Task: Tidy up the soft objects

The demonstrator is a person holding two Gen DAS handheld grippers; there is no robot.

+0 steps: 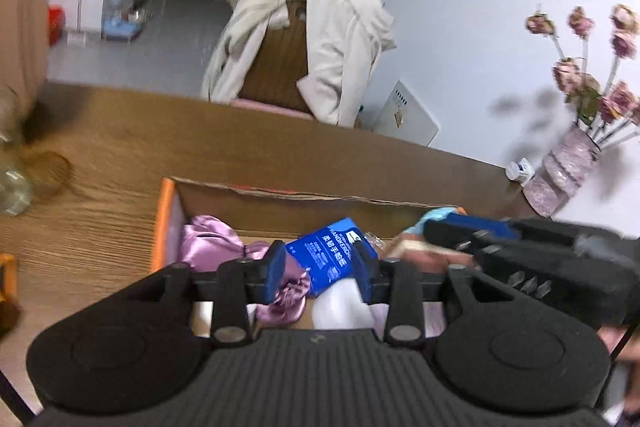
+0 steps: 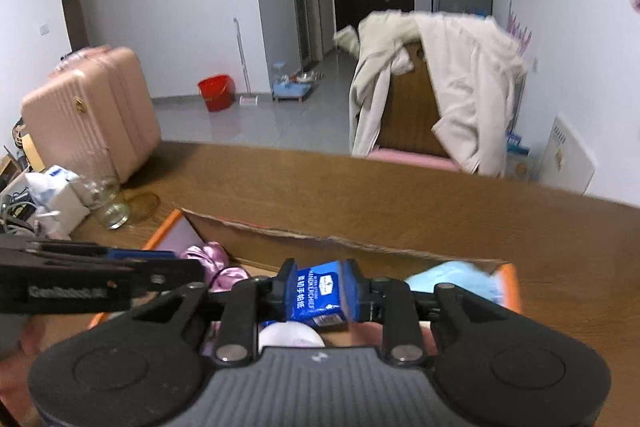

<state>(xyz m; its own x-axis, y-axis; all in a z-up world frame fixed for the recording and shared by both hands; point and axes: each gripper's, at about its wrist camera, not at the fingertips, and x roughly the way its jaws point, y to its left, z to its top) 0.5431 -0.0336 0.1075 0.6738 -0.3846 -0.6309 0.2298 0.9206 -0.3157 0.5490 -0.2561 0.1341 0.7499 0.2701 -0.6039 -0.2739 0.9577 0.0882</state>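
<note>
A cardboard box [image 1: 280, 197] with orange edges sits on the wooden table. In it lie a purple satin cloth [image 1: 212, 241], a white soft object [image 1: 340, 305] and a light blue cloth [image 2: 456, 281]. A blue handkerchief tissue pack [image 2: 320, 293] is pinched between the pads of my right gripper [image 2: 322, 289], just above the box. In the left wrist view the same pack [image 1: 334, 255] lies between the pads of my left gripper [image 1: 320, 267], which hovers over the box; whether they press on it is unclear.
A chair draped with a white coat [image 2: 460, 87] stands behind the table [image 2: 400, 195]. A glass jar [image 2: 106, 205] stands left of the box, a vase of dried roses [image 1: 568, 163] at the right. A pink suitcase [image 2: 88, 115] and red bucket [image 2: 216, 91] are on the floor.
</note>
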